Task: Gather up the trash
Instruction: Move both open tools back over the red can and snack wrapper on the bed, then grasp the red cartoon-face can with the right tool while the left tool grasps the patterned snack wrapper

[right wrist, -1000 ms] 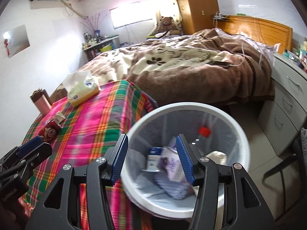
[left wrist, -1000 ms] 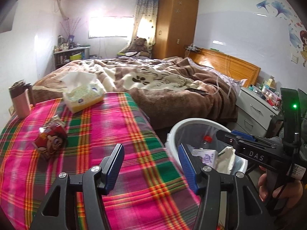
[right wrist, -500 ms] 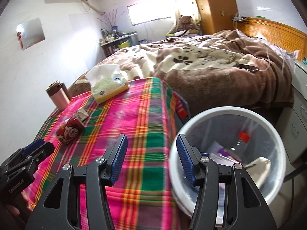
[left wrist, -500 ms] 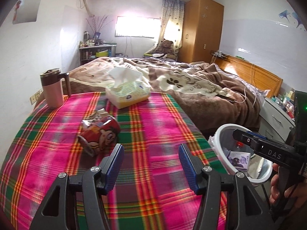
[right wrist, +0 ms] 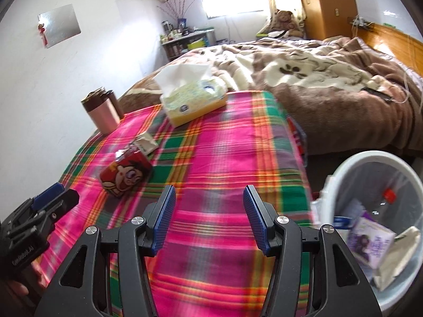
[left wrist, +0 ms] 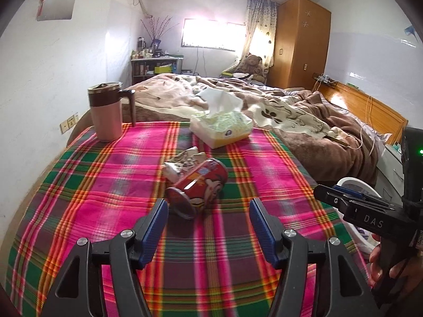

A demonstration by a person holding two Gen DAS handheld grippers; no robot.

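Crumpled red cartoon carton point(left wrist: 197, 183) lies sideways on plaid tablecloth point(left wrist: 105, 185).

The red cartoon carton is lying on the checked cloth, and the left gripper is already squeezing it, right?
Not quite. The red cartoon carton does lie on the checked cloth, but the left gripper isn't squeezing it: its jaws, just opening wider, stand open short of it, as the left wrist view shows.
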